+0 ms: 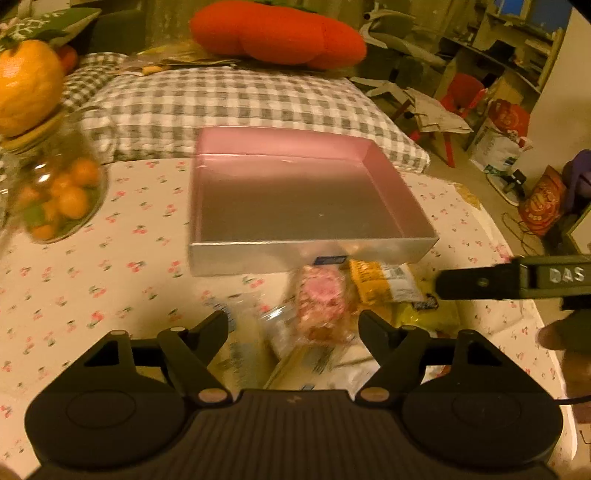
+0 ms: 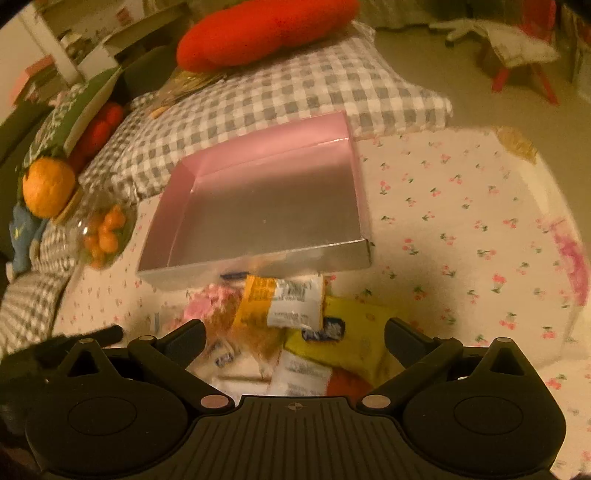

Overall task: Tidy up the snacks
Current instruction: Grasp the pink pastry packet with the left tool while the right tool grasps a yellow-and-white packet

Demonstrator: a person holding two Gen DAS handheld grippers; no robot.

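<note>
A shallow open box [image 1: 306, 254] with a pink inside and silver walls stands on the cherry-print tablecloth [image 1: 122, 266]. It holds nothing. A heap of snack packets lies in front of it: a pink one [image 1: 321, 299], an orange one with a white label [image 2: 284, 299], a yellow bag [image 2: 354, 332] and a clear wrapper [image 1: 251, 332]. My left gripper [image 1: 293, 321] hangs open over the heap, the pink packet between its fingers but not pinched. My right gripper [image 2: 295, 330] is open above the orange and yellow packets. The box [image 2: 258, 266] lies just beyond.
A glass jar of small oranges [image 1: 59, 199] with an orange-shaped lid [image 1: 26, 85] stands left of the box. A grey checked cushion [image 1: 240, 107] and a red plush [image 1: 277, 33] lie behind it. The table's edge drops to a cluttered floor [image 1: 498, 147] on the right.
</note>
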